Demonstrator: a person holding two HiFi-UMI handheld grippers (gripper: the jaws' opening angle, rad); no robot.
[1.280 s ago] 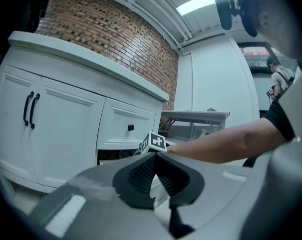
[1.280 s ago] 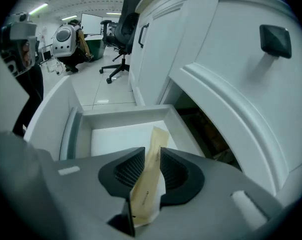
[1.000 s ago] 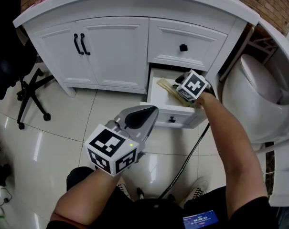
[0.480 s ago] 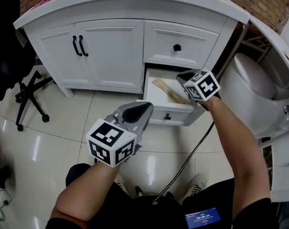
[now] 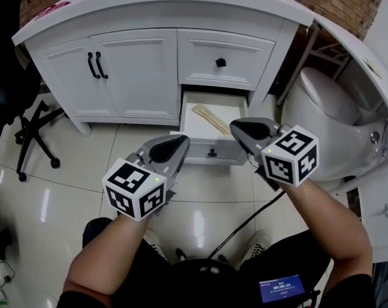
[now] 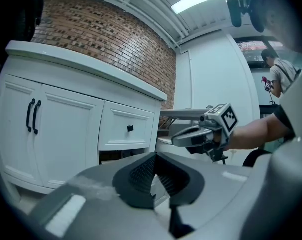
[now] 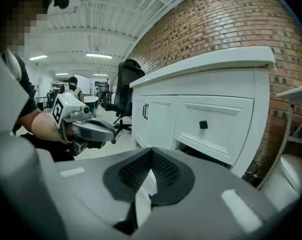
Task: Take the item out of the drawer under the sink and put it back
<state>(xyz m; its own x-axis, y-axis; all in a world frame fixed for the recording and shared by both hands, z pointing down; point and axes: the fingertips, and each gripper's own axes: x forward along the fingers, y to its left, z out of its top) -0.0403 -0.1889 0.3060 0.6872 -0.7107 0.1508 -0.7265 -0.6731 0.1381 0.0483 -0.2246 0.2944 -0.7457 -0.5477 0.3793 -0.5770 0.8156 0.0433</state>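
The lower drawer of the white vanity stands pulled open. A tan wooden item, like a pair of sticks, lies slantwise inside it. My right gripper hovers just in front of the drawer's right front corner, shut and empty. My left gripper hangs shut and empty by the drawer's left front corner. In the left gripper view the shut left gripper points at the vanity, with the right gripper beyond it. The right gripper view has the shut right gripper in front and the left gripper off to the left.
Above the open drawer is a shut drawer with a black knob, and double cabinet doors stand to its left. A white toilet is close on the right. An office chair stands at the left. A black cable trails over the tiled floor.
My right gripper has drawn back out of the drawer toward me, leaving the wooden item inside. The view has tilted so that the vanity sits further left. The left gripper has stayed about the same.
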